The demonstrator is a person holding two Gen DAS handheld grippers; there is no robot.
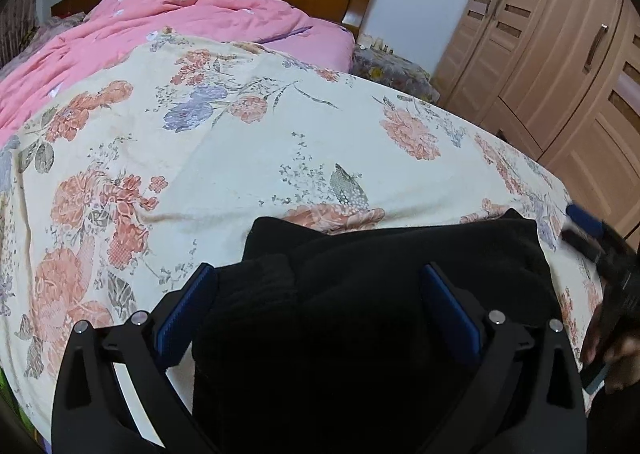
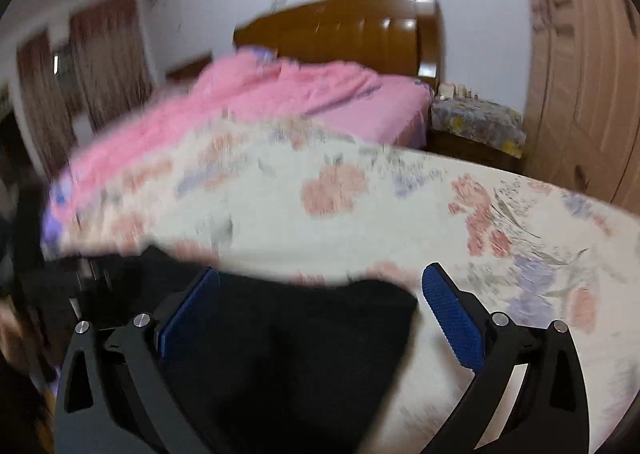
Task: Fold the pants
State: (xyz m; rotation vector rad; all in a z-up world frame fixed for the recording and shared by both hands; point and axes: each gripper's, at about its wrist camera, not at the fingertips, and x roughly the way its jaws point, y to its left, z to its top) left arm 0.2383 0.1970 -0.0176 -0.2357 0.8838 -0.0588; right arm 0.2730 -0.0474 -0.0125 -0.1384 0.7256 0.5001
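Both grippers hang wide open over the black pants (image 1: 360, 294). Left gripper (image 1: 320, 294) sits right above the bundle, fingers on either side, none pinching. Right gripper (image 2: 320, 302) is over the pants' right edge — blurry. The pants lie on the flowered sheet (image 1: 240, 142), near its front edge — long side running left to right.

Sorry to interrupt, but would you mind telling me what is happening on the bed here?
A person is folding black pants on a flowered sheet, with tongs in each hand. The left tongs and the right tongs are both open over the bunched cloth, gripping nothing. The right view is blurred.
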